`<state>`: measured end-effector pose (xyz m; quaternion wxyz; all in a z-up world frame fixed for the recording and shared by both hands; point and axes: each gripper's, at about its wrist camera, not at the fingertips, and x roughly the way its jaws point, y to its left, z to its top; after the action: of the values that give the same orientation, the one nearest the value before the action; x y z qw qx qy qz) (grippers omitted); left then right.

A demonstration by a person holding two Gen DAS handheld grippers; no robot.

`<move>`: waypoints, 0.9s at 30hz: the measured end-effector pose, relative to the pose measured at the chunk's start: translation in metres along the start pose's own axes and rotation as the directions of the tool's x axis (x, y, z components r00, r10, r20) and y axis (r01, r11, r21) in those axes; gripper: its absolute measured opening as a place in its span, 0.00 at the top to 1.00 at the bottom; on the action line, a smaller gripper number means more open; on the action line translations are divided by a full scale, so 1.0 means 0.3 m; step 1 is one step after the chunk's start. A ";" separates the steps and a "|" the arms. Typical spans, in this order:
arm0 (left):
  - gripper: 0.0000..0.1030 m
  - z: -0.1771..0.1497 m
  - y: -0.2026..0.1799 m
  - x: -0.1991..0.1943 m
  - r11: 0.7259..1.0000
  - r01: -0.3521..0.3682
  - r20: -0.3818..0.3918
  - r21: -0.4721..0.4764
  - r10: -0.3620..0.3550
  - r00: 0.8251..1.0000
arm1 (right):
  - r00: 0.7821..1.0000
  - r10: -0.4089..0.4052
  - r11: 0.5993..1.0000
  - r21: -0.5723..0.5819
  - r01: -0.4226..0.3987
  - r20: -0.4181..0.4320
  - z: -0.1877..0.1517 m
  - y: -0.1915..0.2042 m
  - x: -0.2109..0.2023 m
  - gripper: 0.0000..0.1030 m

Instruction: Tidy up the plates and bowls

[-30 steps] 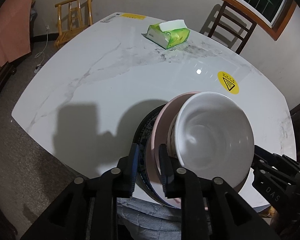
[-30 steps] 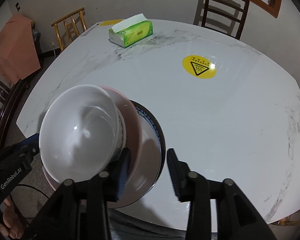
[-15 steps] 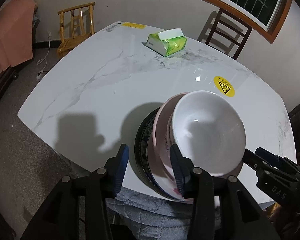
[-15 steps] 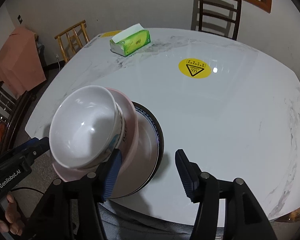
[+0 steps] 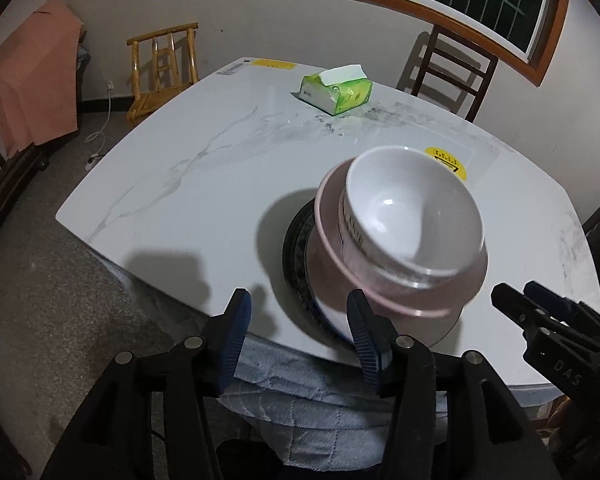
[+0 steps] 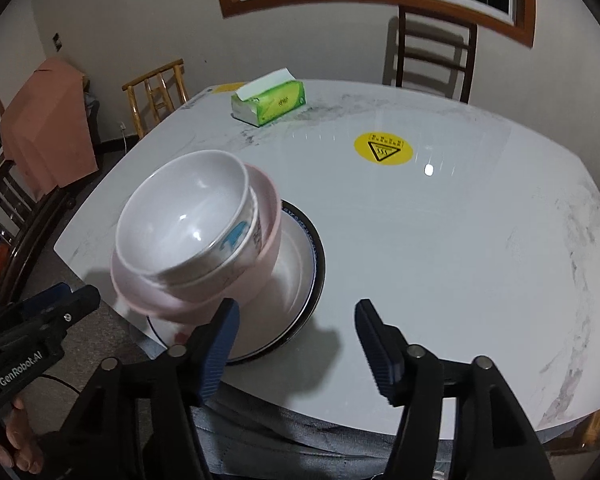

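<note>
A dark-rimmed plate lies near the front edge of the white marble table. On it sits a pink bowl, with a white bowl nested inside. My left gripper hangs at the stack's left near side, jaws opening, pads off the rim. My right gripper hangs at the right near side, jaws opening, with only the plate's edge and table seen between its fingers.
A green tissue pack lies at the table's far side, with a yellow warning sticker beyond the stack. A light wooden chair and a dark chair stand behind. A person's denim-clad lap is under the near edge.
Both grippers have spread their jaws wider and drawn back from the stack's rims toward the near table edge. The plate and bowls stay on the table.
</note>
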<state>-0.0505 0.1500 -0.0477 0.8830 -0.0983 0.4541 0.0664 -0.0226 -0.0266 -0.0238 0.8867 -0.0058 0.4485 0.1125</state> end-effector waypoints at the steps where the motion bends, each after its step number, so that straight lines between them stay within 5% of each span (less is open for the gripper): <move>1: 0.54 -0.013 -0.004 -0.002 1.000 -0.007 0.004 0.008 0.007 1.000 | 1.000 0.002 1.000 -0.012 -0.002 0.012 -0.011 0.007 -0.005 0.35; 14: 0.47 -0.128 -0.058 -0.002 0.996 -0.062 0.061 0.059 0.059 0.996 | 0.995 0.017 0.994 -0.108 -0.006 0.098 -0.145 0.059 -0.044 0.30; 27: 0.43 -0.141 -0.091 -0.007 0.991 -0.093 0.133 0.093 0.080 0.988 | 0.992 0.017 0.996 -0.089 -0.006 0.123 -0.162 0.045 -0.052 0.20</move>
<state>-0.0793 0.1135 -0.0669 0.9105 -0.0302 0.4028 0.0884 -0.0729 -0.0220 -0.0394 0.9110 -0.0355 0.3872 0.1375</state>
